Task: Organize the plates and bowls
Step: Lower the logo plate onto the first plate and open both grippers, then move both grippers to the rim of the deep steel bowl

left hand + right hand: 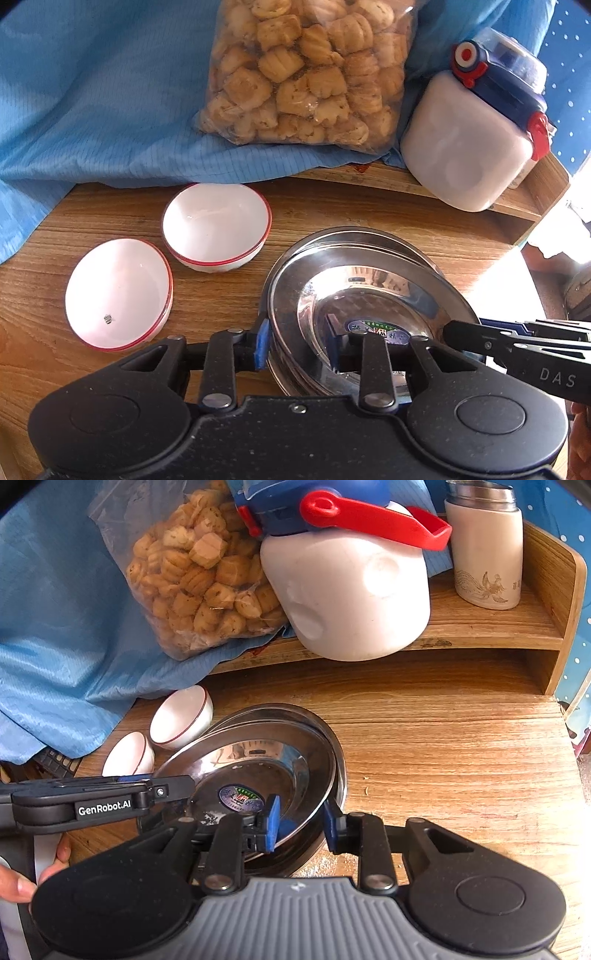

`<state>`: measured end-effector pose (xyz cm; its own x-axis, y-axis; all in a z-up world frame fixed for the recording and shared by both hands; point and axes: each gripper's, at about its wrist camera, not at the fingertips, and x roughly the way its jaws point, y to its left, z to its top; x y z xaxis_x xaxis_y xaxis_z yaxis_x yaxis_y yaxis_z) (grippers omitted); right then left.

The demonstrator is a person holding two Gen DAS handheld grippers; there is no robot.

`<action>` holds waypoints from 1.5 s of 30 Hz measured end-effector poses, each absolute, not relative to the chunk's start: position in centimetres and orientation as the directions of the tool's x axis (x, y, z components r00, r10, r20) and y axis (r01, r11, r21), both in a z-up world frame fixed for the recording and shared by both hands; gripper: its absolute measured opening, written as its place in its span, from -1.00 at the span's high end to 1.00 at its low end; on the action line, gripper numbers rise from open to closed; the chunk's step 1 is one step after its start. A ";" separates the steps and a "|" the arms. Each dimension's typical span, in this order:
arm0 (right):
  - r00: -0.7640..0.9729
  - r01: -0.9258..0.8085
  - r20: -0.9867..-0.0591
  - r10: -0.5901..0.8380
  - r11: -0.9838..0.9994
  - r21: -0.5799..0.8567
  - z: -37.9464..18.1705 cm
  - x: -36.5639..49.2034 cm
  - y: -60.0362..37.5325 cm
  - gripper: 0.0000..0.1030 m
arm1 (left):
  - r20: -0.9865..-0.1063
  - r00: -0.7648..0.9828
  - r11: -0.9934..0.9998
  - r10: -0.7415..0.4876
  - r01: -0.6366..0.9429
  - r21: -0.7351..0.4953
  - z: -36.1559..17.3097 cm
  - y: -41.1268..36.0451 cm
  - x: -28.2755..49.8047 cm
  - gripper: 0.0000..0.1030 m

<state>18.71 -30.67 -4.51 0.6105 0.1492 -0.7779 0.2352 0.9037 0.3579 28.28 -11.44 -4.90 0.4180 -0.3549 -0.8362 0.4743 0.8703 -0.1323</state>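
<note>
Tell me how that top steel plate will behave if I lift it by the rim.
The top steel plate looks rigid, thin and probably light. Its polished, mirror-like surface may slip between fingers. It sits nested on another plate, so it could scrape or drag that one.

My right tongs [301,829] straddle the steel plates' [258,760] near rim on the counter [443,760], pads apart.

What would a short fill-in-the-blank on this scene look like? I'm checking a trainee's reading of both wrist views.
1. The white bowls with red rims on the table number ____.
2. The top steel plate has a round ____ stuck in its middle.
3. The left gripper and the right gripper each straddle the plate's ____.
4. The clear bag behind the bowls holds ____.

Missing words: two; sticker; rim; biscuits
</note>
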 end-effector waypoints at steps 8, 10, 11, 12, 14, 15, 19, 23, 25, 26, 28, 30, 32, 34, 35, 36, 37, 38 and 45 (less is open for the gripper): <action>0.601 0.195 -0.790 0.116 0.938 0.286 -4.2 19.0 -29.4 0.19 | -0.833 0.425 0.860 -0.355 0.498 -0.113 -5.0 -12.0 27.9 0.15; 0.601 0.190 -0.792 0.107 0.943 0.272 -4.1 19.0 -29.1 0.16 | -0.831 0.425 0.861 -0.358 0.495 -0.118 -5.0 -11.9 27.9 0.12; 0.601 0.189 -0.792 0.104 0.945 0.267 -4.1 19.0 -29.0 0.14 | -0.831 0.426 0.862 -0.358 0.493 -0.119 -5.0 -11.9 27.9 0.10; 0.601 0.187 -0.793 0.103 0.946 0.265 -4.1 19.0 -29.0 0.11 | -0.831 0.425 0.862 -0.358 0.492 -0.119 -5.1 -11.8 27.9 0.06; 0.600 0.190 -0.794 0.094 0.948 0.256 -4.0 19.0 -28.9 -0.03 | -0.834 0.423 0.864 -0.355 0.490 -0.119 -5.2 -11.8 27.9 -0.04; 0.591 0.200 -0.802 0.082 0.949 0.245 -4.1 19.1 -29.0 -0.05 | -0.836 0.422 0.865 -0.352 0.487 -0.119 -5.2 -11.7 27.9 -0.09; 0.588 0.216 -0.803 0.097 0.938 0.271 -4.3 18.9 -29.5 -0.06 | -0.843 0.412 0.873 -0.346 0.470 -0.129 -5.5 -11.4 27.7 -0.20; 0.584 0.212 -0.806 0.099 0.940 0.268 -4.6 18.9 -29.3 -0.33 | -0.830 0.432 0.875 -0.354 0.466 -0.131 -5.0 -11.0 27.4 -0.41; 0.586 0.210 -0.804 0.101 0.940 0.271 -4.6 18.9 -29.2 -0.41 | -0.820 0.448 0.879 -0.356 0.459 -0.131 -4.4 -10.6 27.4 -0.58; 0.588 0.210 -0.803 0.103 0.938 0.275 -4.6 19.0 -29.1 -0.53 | -0.813 0.460 0.882 -0.357 0.452 -0.132 -4.0 -10.4 27.3 -0.64; 0.587 0.220 -0.802 0.109 0.932 0.288 -4.5 19.0 -29.0 -0.78 | -0.800 0.482 0.887 -0.357 0.444 -0.128 -3.3 -9.9 27.2 -0.83; 0.586 0.231 -0.802 0.114 0.926 0.300 -4.4 19.1 -29.0 -0.96 | -0.784 0.505 0.885 -0.362 0.450 -0.119 -2.5 -9.4 27.1 -0.98; 0.584 0.239 -0.805 0.106 0.925 0.295 -4.0 19.1 -28.9 -0.99 | -0.772 0.526 0.888 -0.358 0.447 -0.107 -1.8 -8.8 26.9 -0.98; 0.584 0.243 -0.807 0.087 0.930 0.276 -3.6 19.1 -28.5 -0.99 | -0.768 0.540 0.897 -0.344 0.431 -0.098 -1.3 -8.1 27.0 -0.98; 0.586 0.243 -0.807 0.079 0.932 0.268 -3.3 19.1 -28.3 -0.99 | -0.766 0.548 0.903 -0.336 0.419 -0.096 -1.1 -7.6 27.0 -0.98; 0.591 0.242 -0.803 0.072 0.934 0.262 -3.0 19.0 -28.1 -0.99 | -0.764 0.558 0.911 -0.324 0.403 -0.092 -0.9 -7.1 27.0 -0.98; 0.596 0.241 -0.800 0.067 0.936 0.258 -2.7 18.9 -27.8 -0.99 | -0.758 0.571 0.917 -0.315 0.388 -0.089 -0.7 -6.6 26.9 -0.98; 0.597 0.242 -0.800 0.062 0.937 0.253 -2.5 18.8 -27.5 -0.99 | -0.747 0.590 0.924 -0.306 0.372 -0.085 -0.3 -5.8 26.9 -0.98; 0.605 0.191 -0.793 0.071 0.954 0.230 -1.1 19.3 -23.0 -0.99 | -0.695 0.705 0.986 -0.141 0.164 -0.034 2.3 2.7 26.4 -0.98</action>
